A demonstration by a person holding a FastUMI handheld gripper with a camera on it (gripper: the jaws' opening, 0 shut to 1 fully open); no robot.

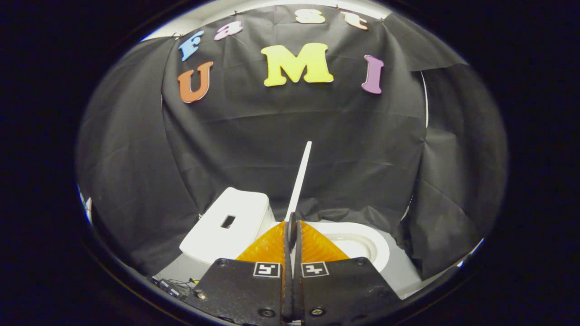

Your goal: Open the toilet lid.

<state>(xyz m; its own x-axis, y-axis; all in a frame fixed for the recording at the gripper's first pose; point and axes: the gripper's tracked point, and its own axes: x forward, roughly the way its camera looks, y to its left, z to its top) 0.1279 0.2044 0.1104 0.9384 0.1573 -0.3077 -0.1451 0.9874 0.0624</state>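
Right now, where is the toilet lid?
In the gripper view, the toilet lid stands raised on edge, pinched between the gripper fingers, with the white tank beside it and the open bowl opposite.

The toilet bowl [362, 242] is taken as the landmark. The tank [229, 224] is set to its left, touching or just beside it, with a slot in its top face. The toilet lid [300, 179] is raised on edge at the bowl's left side, between bowl and tank, and is tilted slightly rightward at its top. The gripper [292, 231] is placed before the bowl, its two fingers [317, 246] pressed together, their tips met at the foot of the lid. Behind the bowl, the booth's wall [253, 136] is hung. A cable bundle [174, 287] is laid on the floor before the tank, well left of the bowl.
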